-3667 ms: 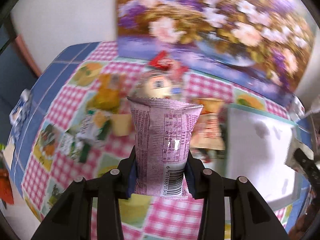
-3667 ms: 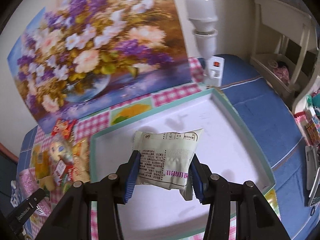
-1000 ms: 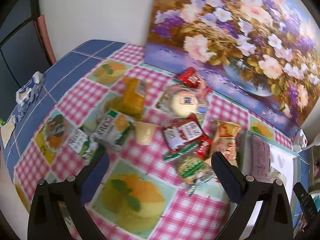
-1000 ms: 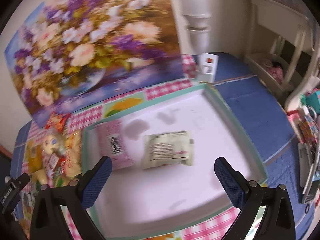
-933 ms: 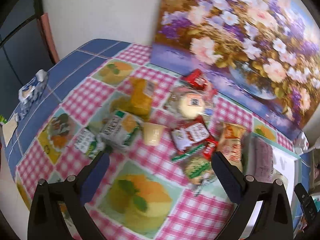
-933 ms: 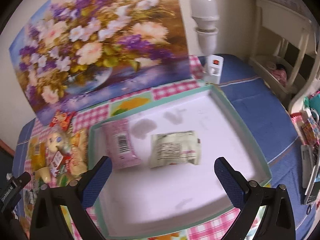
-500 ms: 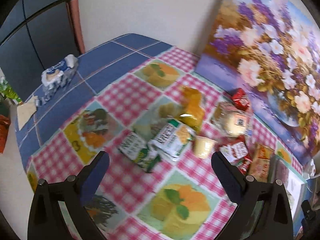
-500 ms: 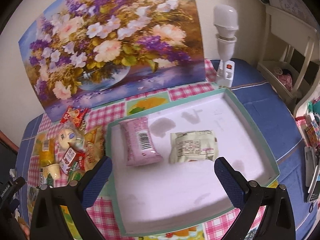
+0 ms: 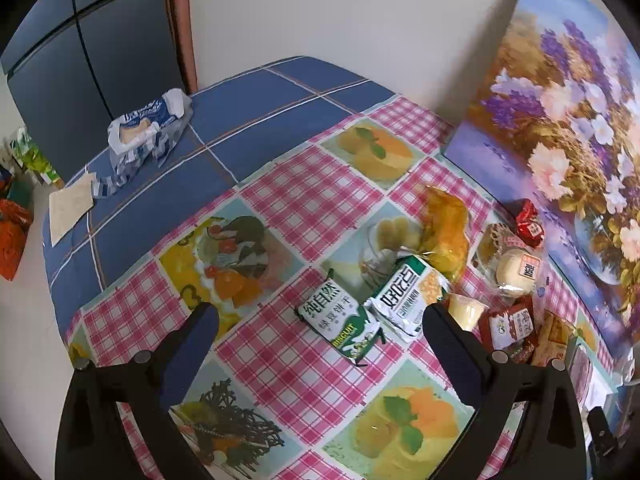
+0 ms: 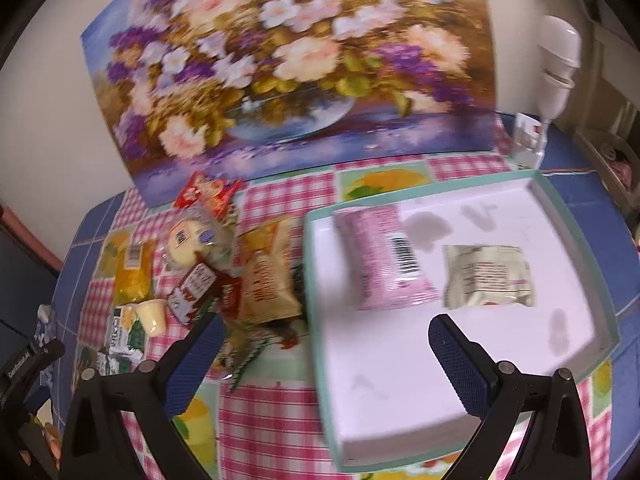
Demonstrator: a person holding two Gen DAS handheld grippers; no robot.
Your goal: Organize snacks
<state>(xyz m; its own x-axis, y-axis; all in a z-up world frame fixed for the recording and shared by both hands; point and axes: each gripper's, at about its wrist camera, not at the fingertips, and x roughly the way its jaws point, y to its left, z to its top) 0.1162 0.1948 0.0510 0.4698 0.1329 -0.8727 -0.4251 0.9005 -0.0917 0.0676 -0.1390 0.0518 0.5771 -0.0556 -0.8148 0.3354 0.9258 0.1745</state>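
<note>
Pink-checked tablecloth [image 9: 304,208] carries the snack pile before a flower painting [image 10: 288,60]. Both my left gripper [image 9: 320,320] and right gripper [image 10: 324,332] gape wide, empty. Best approach: straddle the green biscuit packet [image 9: 336,320], centre frame, pinching its flat sides, then carry it to the teal tray [image 10: 576,248].

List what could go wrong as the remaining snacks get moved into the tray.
1. The snacks overlap in a tight heap: closing the left claw on the green biscuit packet may also catch the white-and-green packet touching it.
2. The small cup sits amid the heap and could tip.
3. The tray could slide if a claw knocks its rim.
</note>
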